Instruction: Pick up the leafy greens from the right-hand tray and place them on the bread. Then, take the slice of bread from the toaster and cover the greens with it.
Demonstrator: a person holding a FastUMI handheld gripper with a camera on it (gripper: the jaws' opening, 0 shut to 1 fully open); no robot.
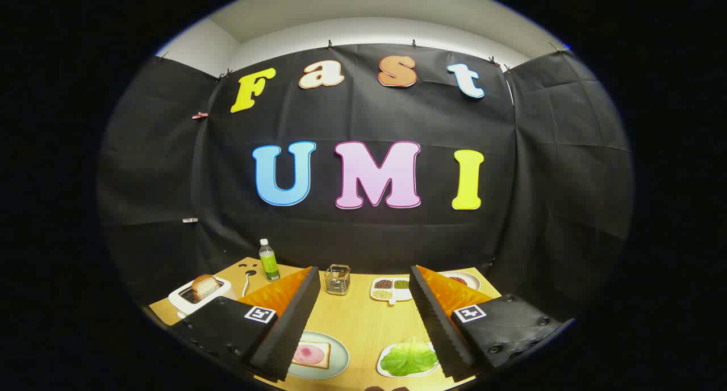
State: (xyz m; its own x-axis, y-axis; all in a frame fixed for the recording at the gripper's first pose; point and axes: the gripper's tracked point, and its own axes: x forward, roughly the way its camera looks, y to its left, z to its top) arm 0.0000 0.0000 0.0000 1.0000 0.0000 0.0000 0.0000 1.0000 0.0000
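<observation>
While the gripper [363,323] is held wide open and empty, the leafy greens [408,358] between its fingers should be approached low and pinched gently

- lighting's pretty even and bright, coming from overhead; the white ceiling strip [363,24] above the cloth wall [363,124] is the brightest spot
- the wooden table [363,328] is well lit with no harsh glare; shadows under stuff are soft and short
- fisheye warp is heavy; the wall's top edge bows, and things near the rim get squashed and dimmer
- centre is sharp; the gripper [363,323], fingers spread apart, looks a bit soft up close; the greens [409,357] read clearly
</observation>
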